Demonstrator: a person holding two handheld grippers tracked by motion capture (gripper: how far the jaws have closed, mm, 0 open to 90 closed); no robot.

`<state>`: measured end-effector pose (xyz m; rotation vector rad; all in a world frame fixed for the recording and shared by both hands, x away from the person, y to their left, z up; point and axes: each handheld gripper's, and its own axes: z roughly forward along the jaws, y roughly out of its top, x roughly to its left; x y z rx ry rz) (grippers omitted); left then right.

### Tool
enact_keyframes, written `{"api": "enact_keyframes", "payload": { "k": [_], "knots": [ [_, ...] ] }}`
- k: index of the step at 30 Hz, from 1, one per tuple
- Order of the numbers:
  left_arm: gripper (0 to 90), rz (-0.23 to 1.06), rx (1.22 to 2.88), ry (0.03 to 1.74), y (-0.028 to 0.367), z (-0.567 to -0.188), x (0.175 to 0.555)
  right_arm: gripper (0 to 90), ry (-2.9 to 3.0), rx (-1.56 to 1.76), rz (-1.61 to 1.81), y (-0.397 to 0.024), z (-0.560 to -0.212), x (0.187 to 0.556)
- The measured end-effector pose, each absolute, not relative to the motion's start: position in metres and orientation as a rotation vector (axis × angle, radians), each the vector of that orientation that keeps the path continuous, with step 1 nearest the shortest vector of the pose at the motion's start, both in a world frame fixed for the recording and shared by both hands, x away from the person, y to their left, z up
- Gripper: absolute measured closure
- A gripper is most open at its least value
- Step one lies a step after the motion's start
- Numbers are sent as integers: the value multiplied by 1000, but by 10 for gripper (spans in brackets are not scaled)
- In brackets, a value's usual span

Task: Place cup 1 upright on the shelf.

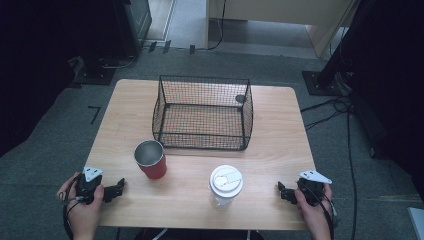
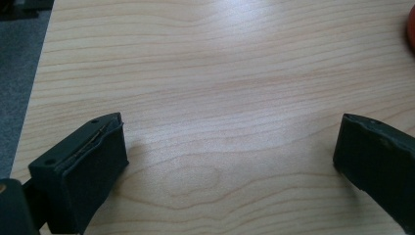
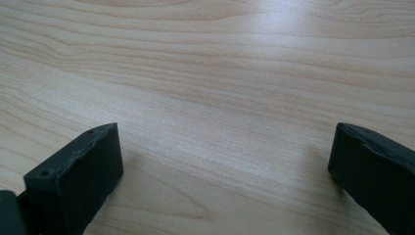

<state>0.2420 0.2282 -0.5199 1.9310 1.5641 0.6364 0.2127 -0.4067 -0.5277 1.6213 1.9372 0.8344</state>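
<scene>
A black wire basket point(image 1: 202, 113) stands open-topped at the back middle of the wooden table point(image 1: 270, 145). In front of it, to the left, is a red cup point(image 1: 150, 159) with a silvery inside, upright. A clear cup with a white lid point(image 1: 225, 185) stands near the front, right of centre. My left gripper point(image 1: 120, 186) rests at the front left edge, open, nothing between its jaws; the red cup's edge point(image 2: 411, 29) peeks in at the upper right of the left gripper view. My right gripper point(image 1: 280, 191) rests at the front right edge, open over bare wood point(image 3: 220, 122).
Grey carpet surrounds the table. Cables point(image 1: 345, 115) run over the floor at the right, beside a black stand base point(image 1: 320, 82). Dark equipment point(image 1: 115, 30) sits at the back left, and a pale wooden cabinet point(image 1: 280, 20) at the back.
</scene>
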Motion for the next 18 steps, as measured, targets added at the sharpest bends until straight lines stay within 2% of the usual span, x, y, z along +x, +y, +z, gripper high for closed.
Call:
{"api": "enact_keyframes", "payload": {
  "k": [18],
  "knots": [
    [0, 639, 1926, 1574, 227, -520, 244, 0, 1894, 1612, 862, -401, -517, 204]
  ]
}}
